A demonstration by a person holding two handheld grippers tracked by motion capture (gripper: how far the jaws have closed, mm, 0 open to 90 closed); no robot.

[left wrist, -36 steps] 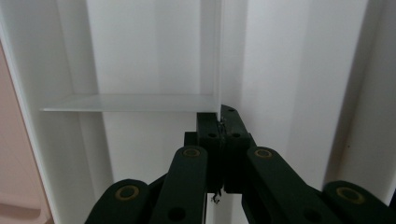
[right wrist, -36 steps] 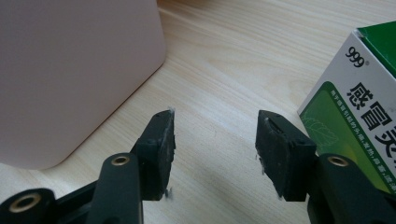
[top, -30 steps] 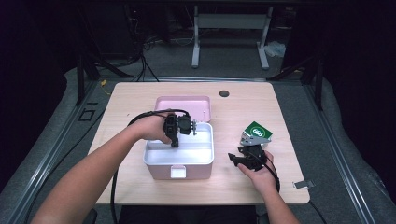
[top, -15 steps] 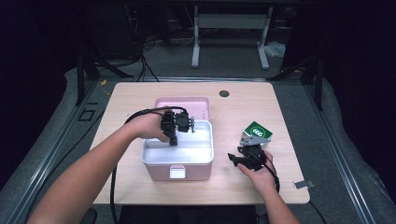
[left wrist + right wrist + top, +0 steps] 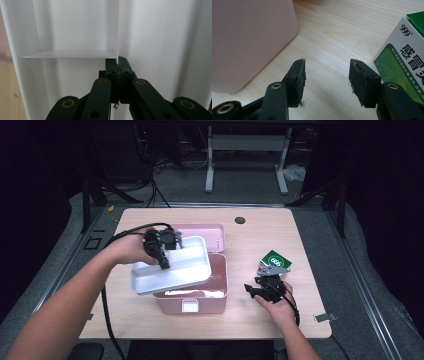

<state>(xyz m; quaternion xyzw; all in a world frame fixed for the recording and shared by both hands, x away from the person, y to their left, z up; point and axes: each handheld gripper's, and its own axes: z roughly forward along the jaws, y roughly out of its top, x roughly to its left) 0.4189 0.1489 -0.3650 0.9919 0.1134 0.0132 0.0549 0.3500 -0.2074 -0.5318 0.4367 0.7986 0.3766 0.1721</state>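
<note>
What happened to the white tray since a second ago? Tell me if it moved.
Yes. The white tray, clamped in the left gripper, has come up out of the pink box and leftward, now tilted over its left rim.

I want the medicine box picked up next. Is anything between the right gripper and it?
Nothing visible. The right gripper rests open on the table, with the green-and-white medicine box just beyond it and bare wood between them.
</note>
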